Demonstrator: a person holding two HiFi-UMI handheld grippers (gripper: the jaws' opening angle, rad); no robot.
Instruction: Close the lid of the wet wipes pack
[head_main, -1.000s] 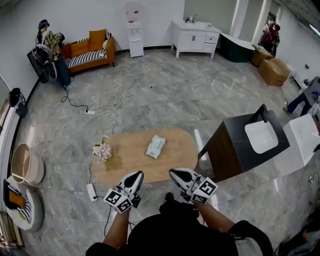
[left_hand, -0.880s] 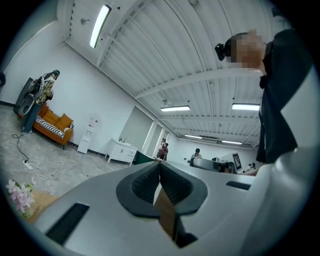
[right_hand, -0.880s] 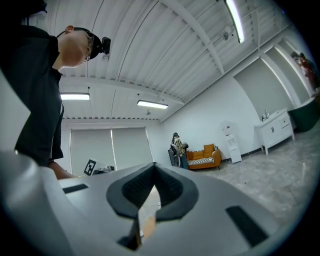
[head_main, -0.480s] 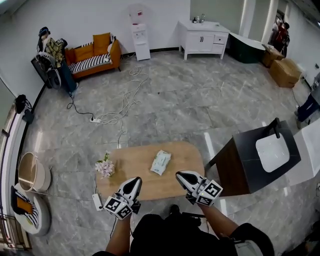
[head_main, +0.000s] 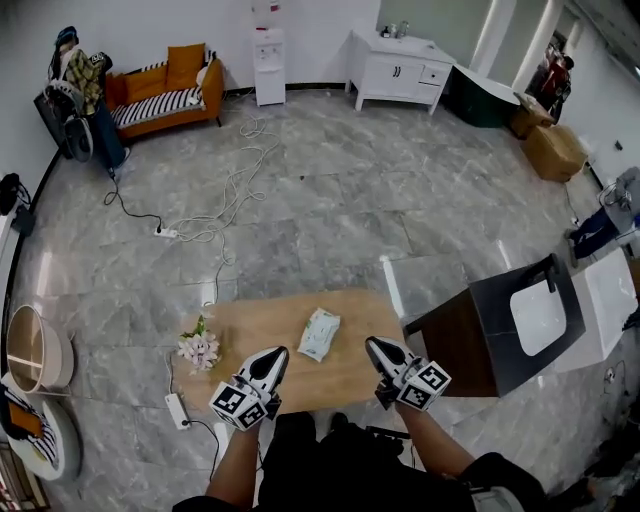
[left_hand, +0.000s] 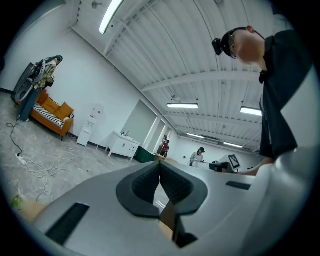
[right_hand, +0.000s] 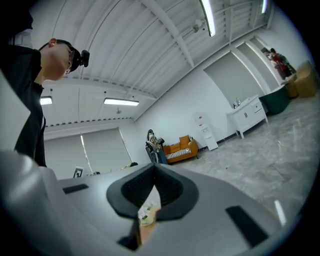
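The wet wipes pack (head_main: 319, 334), white and pale green, lies flat on the light wooden table (head_main: 350, 312), a little right of its middle. The head view is too small to show whether its lid stands up or lies down. My left gripper (head_main: 277, 354) hovers over the table's near edge, just left of and nearer than the pack. My right gripper (head_main: 375, 345) hovers to the pack's right. Neither touches it. In the left gripper view the left gripper (left_hand: 159, 164) has its jaw tips together with nothing between them, and so does the right gripper (right_hand: 153, 166) in its own view.
A small bunch of pale flowers (head_main: 198, 347) lies at the table's left end. A dark cabinet with a white sink (head_main: 520, 322) stands close on the right. A power strip (head_main: 177, 410) and cables (head_main: 215, 215) lie on the marble floor to the left, and a round basket (head_main: 35, 350) stands at far left.
The person has stepped closer, so the table now sits lower and nearer in the head view. Both grippers have travelled with the body and stay shut over the table's near edge.
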